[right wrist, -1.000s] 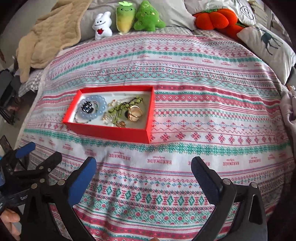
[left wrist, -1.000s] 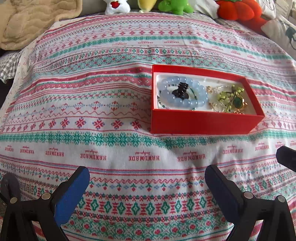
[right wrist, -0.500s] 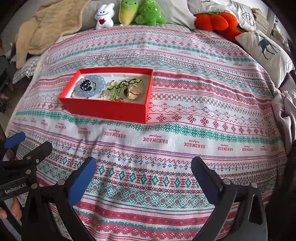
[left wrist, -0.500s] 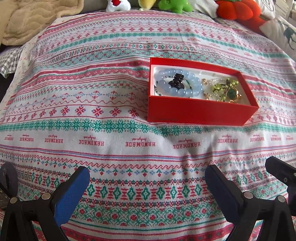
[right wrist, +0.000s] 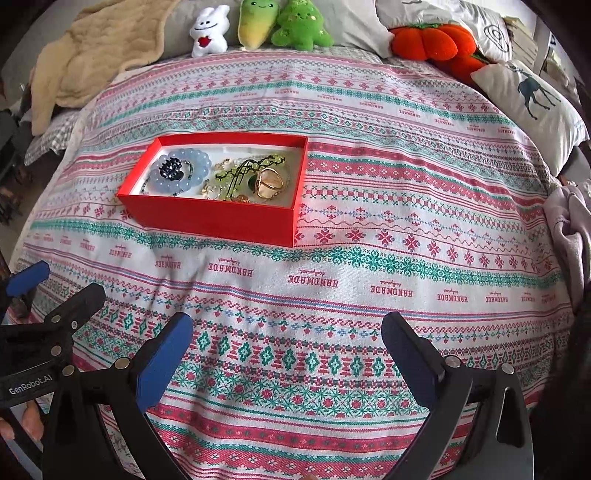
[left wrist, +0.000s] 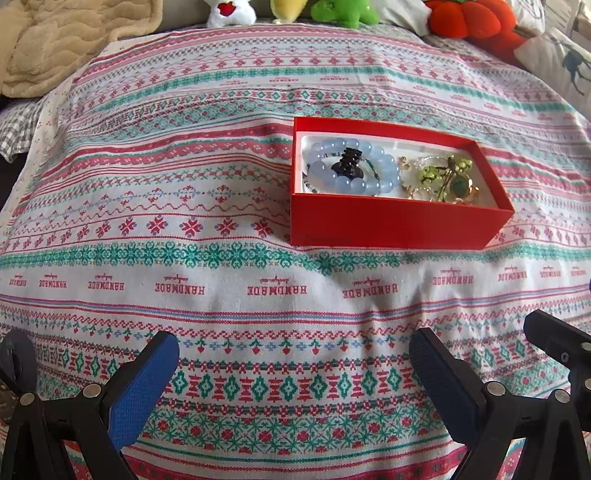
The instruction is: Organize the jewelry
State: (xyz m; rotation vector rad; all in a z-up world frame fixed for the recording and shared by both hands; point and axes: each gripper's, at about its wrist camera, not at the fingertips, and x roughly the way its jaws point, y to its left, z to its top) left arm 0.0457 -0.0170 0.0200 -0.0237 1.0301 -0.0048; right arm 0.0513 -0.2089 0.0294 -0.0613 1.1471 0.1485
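Right wrist view takes in the whole bed (right wrist: 369, 184), draped in a patterned cloth (right wrist: 332, 240) with "HANDMADE" printed in red rows, upside down from here. Beyond the red box (right wrist: 207, 218), at the head of the bed, sit a beige blanket (right wrist: 92, 51), a deer-print pillow (right wrist: 532, 107), an orange pumpkin plush (right wrist: 432, 42), a green tree plush (right wrist: 301, 26), a yellow-green plush (right wrist: 256, 22) and a white bunny plush (right wrist: 208, 31); the left wrist view crops most of these at its top edge. The box lies on the cloth, open, with a pale blue bead bracelet (right wrist: 195, 166) in its left half and a tangle of green beads (right wrist: 236, 173) and a gold ring (right wrist: 269, 182) to the right. Only the right view shows the ring clearly, and the label "GenRobot.AI" on the left tool (right wrist: 55, 291), near the box's left corner. Left wrist view shows the dark ornament (left wrist: 349, 164) inside the bracelet more sharply. Left tool (left wrist: 291, 365) and right tool (right wrist: 286, 354) both hang spread wide, holding nothing, near of the box.
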